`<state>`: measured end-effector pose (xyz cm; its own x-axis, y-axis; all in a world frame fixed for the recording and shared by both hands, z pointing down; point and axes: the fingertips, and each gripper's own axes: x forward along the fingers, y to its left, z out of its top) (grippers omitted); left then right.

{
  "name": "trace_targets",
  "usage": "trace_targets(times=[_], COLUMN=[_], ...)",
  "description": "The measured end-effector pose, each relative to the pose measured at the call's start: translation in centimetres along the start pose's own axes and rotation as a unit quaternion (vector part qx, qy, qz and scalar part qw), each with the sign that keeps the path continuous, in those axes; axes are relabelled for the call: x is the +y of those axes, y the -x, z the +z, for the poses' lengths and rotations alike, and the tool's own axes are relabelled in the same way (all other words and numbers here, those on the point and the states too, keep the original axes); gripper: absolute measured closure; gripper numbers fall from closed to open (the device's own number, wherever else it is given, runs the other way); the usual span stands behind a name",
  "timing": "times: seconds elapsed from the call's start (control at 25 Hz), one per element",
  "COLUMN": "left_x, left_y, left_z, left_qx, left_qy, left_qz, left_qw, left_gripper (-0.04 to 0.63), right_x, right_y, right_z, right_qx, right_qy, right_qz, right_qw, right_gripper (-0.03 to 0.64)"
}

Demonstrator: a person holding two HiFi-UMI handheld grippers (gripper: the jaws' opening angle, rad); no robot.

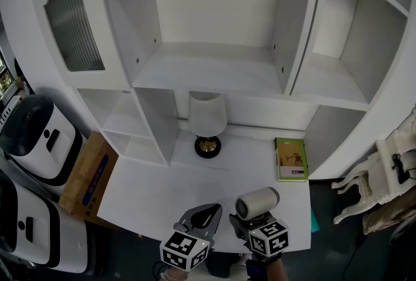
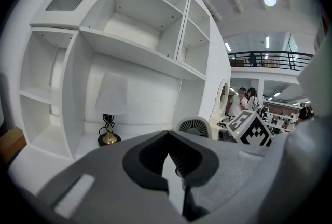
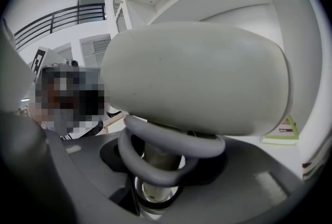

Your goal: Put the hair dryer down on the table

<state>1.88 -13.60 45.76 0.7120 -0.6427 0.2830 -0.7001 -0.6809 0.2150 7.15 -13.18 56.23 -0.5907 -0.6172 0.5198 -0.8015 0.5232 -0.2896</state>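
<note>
At the bottom, the handle of the hair dryer is hidden by the right gripper. The book cover cannot be read.

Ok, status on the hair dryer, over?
Left gripper shut, empty. Right gripper shut on hair dryer handle, over table near edge. Lamp, green book farther back, not in the way.

Hair dryer in right gripper

Lamp, green book (lying flat), cardboard box
</note>
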Motion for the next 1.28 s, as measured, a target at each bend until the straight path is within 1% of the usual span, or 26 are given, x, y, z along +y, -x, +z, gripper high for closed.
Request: trace_targets(times=[0.68, 1.28], left_x=[0.5, 1.0], left_y=[-0.5, -0.8], left_z=[-0.5, -0.9], left_qx=[0.011, 0.017], left_qy=[0.001, 0.004], left_qz=[-0.002, 0.0], left_qw=[0.9999, 0.9998], left_gripper=[0.595, 0.595], right_x=[-0.8, -1.7], right_y=[-1.6, -3.4], right_z=[-1.7, -4.2], right_qx=[0.021, 0.053], right_qy=[-0.01, -0.021], right_qz=[0.005, 0.01], right_qw=[1.0, 0.998], right_gripper=[0.373, 0.374])
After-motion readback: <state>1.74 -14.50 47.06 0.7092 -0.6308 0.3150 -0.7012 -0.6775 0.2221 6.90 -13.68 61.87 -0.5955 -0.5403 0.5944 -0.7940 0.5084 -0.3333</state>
